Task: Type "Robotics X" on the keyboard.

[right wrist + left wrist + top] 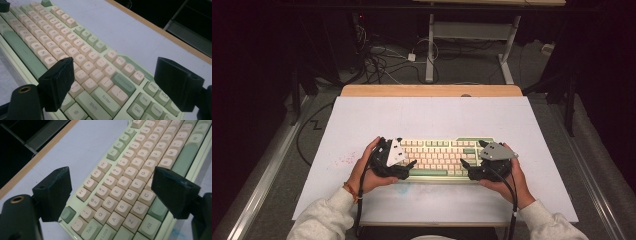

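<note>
A keyboard with cream and pale green keys lies flat on the white table top, near its front. My left gripper hovers over the keyboard's left end. In the left gripper view its jaws stand wide open above the keyboard, one beside the Esc key, the other over the C key. My right gripper is at the right end. Its jaws are also spread wide, over the Enter and Shift keys of the keyboard. Neither pair of pads presses on anything.
A wooden strip edges the table's far side. Beyond it, cables and white desk legs sit on the floor. Faint red specks mark the top left of the keyboard, and a blue smear lies in front.
</note>
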